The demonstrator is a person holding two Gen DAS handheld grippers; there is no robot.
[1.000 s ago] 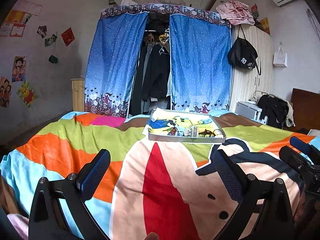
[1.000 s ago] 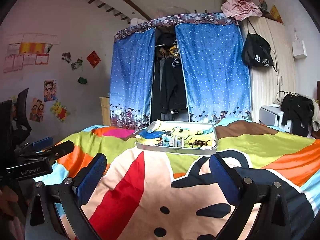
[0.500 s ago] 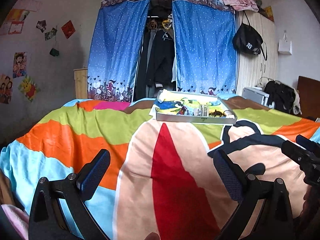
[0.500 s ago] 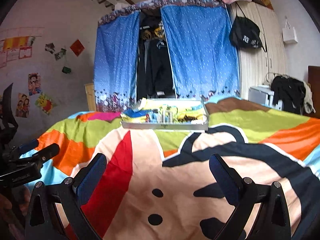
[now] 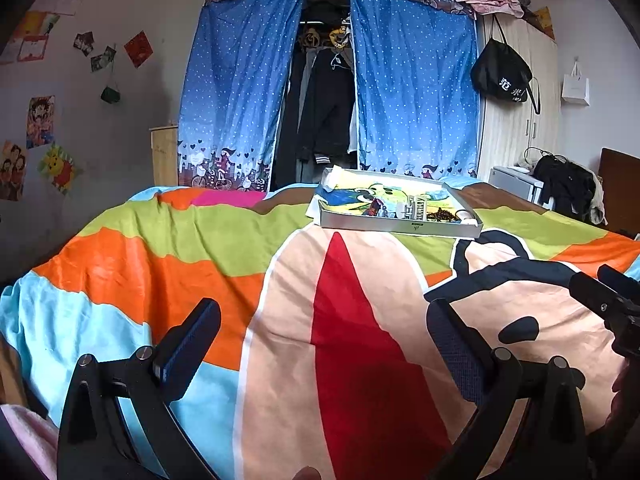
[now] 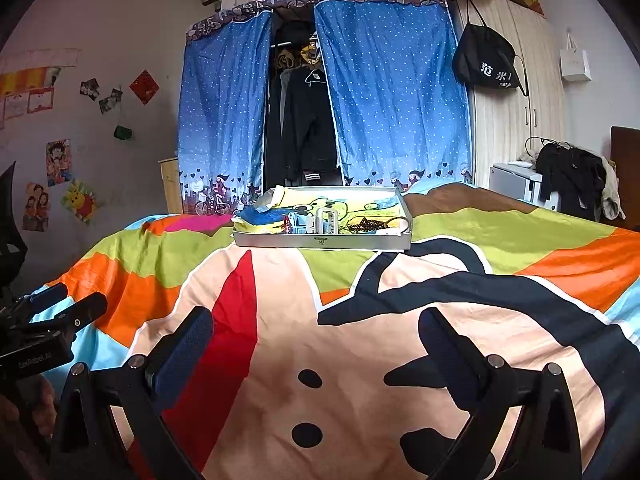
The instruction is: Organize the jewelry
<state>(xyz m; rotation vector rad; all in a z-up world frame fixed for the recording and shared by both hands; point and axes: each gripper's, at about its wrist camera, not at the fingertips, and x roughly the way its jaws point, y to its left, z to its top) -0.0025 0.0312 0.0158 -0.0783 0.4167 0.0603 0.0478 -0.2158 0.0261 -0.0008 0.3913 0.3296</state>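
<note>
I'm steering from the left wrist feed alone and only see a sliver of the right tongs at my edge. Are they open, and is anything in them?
Observer: The right tongs are wide open with nothing between the fingers, low over the blanket.
Operator: Is the tray square to them?
Observer: Yes. In the right wrist view the tray's front wall runs straight across, dead ahead.
Operator: Anything off to my left that I miss?
Observer: What looks like a black chair stands at the far left, beyond the left tongs.
</note>
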